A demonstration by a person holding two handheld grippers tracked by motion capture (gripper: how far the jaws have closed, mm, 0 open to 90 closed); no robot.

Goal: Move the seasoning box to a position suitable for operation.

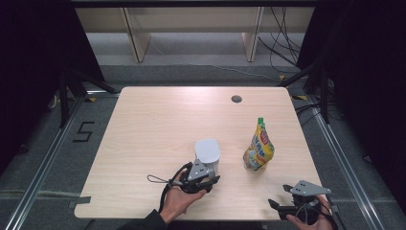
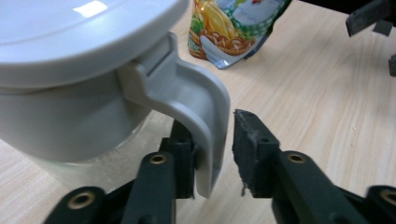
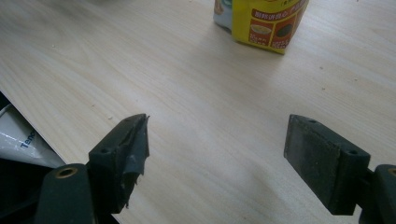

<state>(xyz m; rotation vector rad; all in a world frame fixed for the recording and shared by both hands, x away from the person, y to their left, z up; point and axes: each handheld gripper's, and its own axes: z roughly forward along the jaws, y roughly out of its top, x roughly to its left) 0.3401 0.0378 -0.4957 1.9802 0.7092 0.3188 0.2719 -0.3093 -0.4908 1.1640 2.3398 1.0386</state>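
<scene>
Two tools at the near edge of the worktop (image 1: 158,124). The left tool (image 1: 207,178) is up against the near side of the jug (image 1: 207,152), its jaws straddling the jug's handle (image 2: 196,102). One pad (image 2: 184,161) sits against the handle's inner face. The other pad (image 2: 252,149) stands just off the outer face, with a gap showing, so it is not clenched yet. The right tool (image 3: 217,140) lies well to the right of the jug, near the worktop edge, jaws spread wide and nothing between them.

Jug: pale grey moulded plastic, squat and round-bodied, with a smooth domed lid (image 2: 70,37) that catches the light. The handle is a stiff curved strap, open at its lower end. It looks rigid and light unless filled; contents cannot be seen. The glossy skin is likely slippery, so the handle is the sensible hold. Grip high, close under the lid, where the strap is thickest; near the free lower end the pads could slide off.

Right of the jug and slightly farther, apart from it, stands a pouch (image 1: 258,148): yellow printed film, soft and crinkly, with a green cap (image 1: 261,120). Squeezing would buckle it.

Worktop: pale wood grain, matt, with a small round hole (image 1: 236,99) far beyond the jug.
</scene>
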